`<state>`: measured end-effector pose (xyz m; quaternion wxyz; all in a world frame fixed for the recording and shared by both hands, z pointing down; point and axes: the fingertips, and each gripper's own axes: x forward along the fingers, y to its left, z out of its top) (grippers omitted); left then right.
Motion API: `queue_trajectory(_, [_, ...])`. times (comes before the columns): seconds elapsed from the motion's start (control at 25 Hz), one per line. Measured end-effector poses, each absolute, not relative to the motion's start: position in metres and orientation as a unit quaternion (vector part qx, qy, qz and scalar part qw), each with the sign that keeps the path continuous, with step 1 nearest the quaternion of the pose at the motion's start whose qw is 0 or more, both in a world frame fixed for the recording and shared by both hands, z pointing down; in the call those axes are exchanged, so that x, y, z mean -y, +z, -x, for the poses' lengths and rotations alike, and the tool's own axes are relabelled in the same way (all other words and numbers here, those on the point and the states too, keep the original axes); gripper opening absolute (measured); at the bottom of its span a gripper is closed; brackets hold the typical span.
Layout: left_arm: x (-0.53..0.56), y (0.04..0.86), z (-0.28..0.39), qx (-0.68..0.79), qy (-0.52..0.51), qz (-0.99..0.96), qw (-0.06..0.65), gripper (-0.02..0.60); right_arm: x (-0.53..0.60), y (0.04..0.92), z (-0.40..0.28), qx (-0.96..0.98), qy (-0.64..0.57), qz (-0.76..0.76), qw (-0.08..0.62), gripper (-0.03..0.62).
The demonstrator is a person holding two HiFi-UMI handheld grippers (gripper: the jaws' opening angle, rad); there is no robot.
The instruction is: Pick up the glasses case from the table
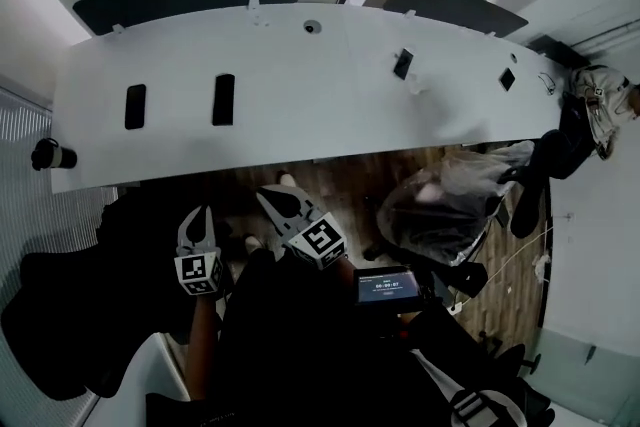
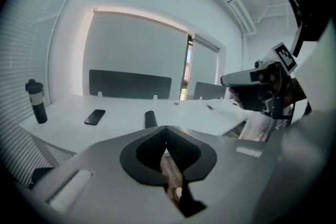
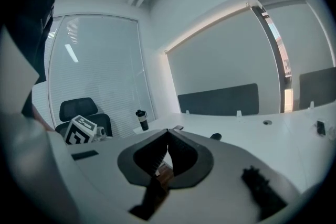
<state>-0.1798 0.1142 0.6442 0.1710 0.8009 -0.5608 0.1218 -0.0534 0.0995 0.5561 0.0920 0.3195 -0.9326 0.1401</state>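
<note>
My left claw [image 1: 200, 215] is clenched tight with nothing between its jaws, and it hangs off the near edge of the white worktop [image 1: 330, 105]. Just to its right, my right claw [image 1: 265, 196] is clenched and empty too. The glasses case [image 1: 223, 99] is a dark, slim oblong. It lies flat on the worktop, right of a black phone [image 1: 135, 106] and apart from both claws.

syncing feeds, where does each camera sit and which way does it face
Head view: person's head, steeply down at long white table; left tool, right tool show.
Left gripper view: on left tool, along shut jaws across the table; right tool shows.
Right gripper view: on right tool, across the table; left tool's cube shows.
Shared: tall black bottle in all three.
</note>
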Motion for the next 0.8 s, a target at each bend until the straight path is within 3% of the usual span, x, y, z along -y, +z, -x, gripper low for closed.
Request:
queue_trajectory(0.64, [0.050,0.743,0.147,0.657,0.172,-0.705,0.205,0.061,0.052,0.567,-0.065,0.915,0.169,-0.348,0.112,0.006])
queue_trajectory(0.8, [0.072,0.762,0.141,0.661,0.166,-0.697,0.222,0.147,0.073,0.573,-0.088,0.907,0.177,-0.358,0.135,0.006])
